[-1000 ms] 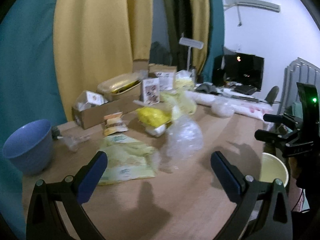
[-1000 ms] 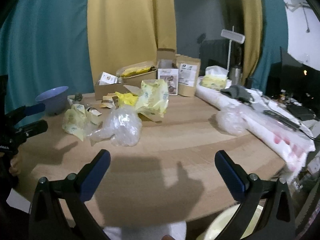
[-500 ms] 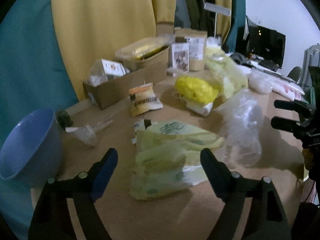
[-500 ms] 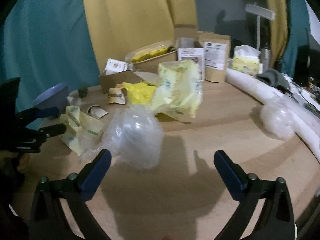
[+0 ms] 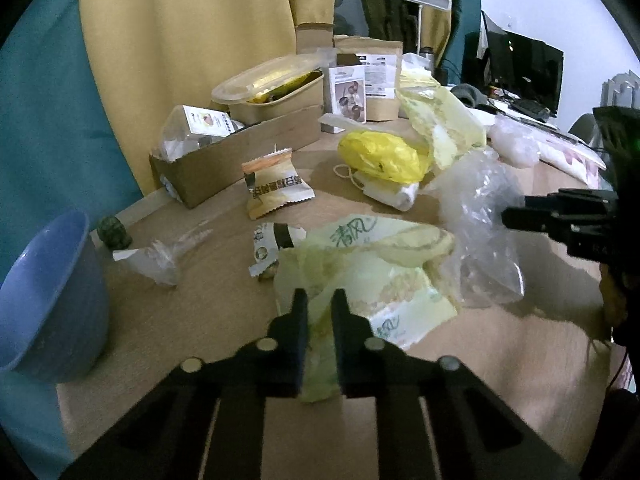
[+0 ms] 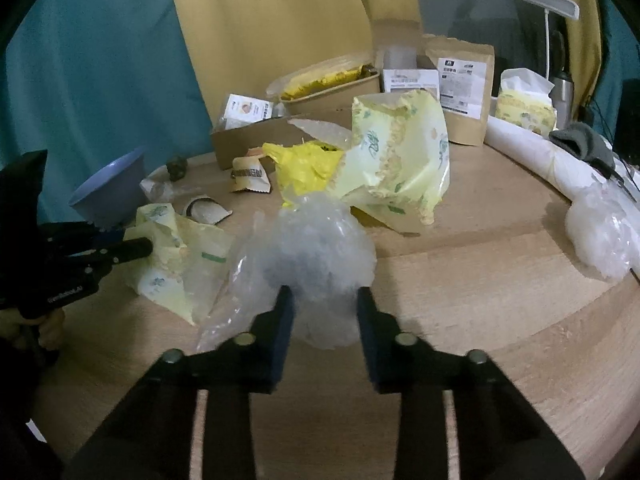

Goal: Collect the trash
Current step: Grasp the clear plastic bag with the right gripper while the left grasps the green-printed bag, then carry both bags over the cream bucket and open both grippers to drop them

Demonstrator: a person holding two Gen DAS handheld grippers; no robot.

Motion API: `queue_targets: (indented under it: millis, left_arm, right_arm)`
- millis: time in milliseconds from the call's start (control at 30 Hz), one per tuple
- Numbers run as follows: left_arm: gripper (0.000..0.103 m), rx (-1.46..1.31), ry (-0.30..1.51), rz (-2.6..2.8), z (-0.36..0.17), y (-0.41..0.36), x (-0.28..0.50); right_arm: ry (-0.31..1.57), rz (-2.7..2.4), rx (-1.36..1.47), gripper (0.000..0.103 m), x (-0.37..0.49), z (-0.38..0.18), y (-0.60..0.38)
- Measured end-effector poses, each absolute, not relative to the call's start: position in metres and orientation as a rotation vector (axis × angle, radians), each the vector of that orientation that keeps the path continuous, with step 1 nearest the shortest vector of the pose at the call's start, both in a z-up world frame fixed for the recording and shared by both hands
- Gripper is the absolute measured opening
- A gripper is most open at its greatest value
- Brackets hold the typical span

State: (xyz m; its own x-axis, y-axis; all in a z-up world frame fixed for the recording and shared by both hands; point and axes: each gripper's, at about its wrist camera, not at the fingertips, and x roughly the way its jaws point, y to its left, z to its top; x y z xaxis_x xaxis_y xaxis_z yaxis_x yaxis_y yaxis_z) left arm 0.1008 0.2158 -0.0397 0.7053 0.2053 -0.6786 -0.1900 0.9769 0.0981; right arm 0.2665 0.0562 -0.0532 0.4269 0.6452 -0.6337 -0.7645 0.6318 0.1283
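My left gripper [image 5: 320, 300] is shut on the near edge of a pale green tissue wrapper [image 5: 376, 276] lying on the wooden table; it also shows in the right wrist view [image 6: 172, 256]. My right gripper [image 6: 324, 296] is closed around a crumpled clear plastic bag [image 6: 316, 244], fingers pressing its sides; the bag also shows in the left wrist view [image 5: 476, 216]. More trash lies behind: a yellow plastic bag [image 5: 380, 156], a snack wrapper [image 5: 272, 188], a large pale yellow wrapper [image 6: 400, 156] and a clear cup wrapper [image 5: 160, 256].
A blue bowl [image 5: 44, 296] stands at the table's left edge. A cardboard box [image 5: 228, 160], food container [image 5: 272, 88] and kraft pouches [image 6: 466, 92] line the back. Another clear bag [image 6: 604, 232] and a white roll [image 6: 532, 152] lie at the right.
Both grippers moved forward and closed: the left onto the green wrapper, the right around the clear plastic bag. Both were wide open before.
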Motion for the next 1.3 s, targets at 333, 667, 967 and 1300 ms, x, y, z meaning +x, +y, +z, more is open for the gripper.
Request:
queue_targets:
  millis: [333, 667, 967, 1300]
  left_arm:
    - [0.006, 0.026, 0.687, 0.239, -0.031, 0.200, 0.078]
    - [0.006, 0.012, 0.607, 0.269, -0.016, 0.180, 0.056]
    - [0.006, 0.003, 0.524, 0.253, -0.004, 0.142, 0.041]
    - [0.006, 0.035, 0.495, 0.168, 0.006, 0.075, 0.048]
  right_arm:
    - [0.637, 0.854, -0.156, 0.020, 0.243, -0.043, 0.018]
    - [0.552, 0.853, -0.127, 0.020, 0.214, -0.021, -0.023]
    - [0.481, 0.812, -0.095, 0.020, 0.184, -0.009, -0.083]
    - [0.473, 0.670, -0.014, 0.020, 0.172, -0.014, -0.183]
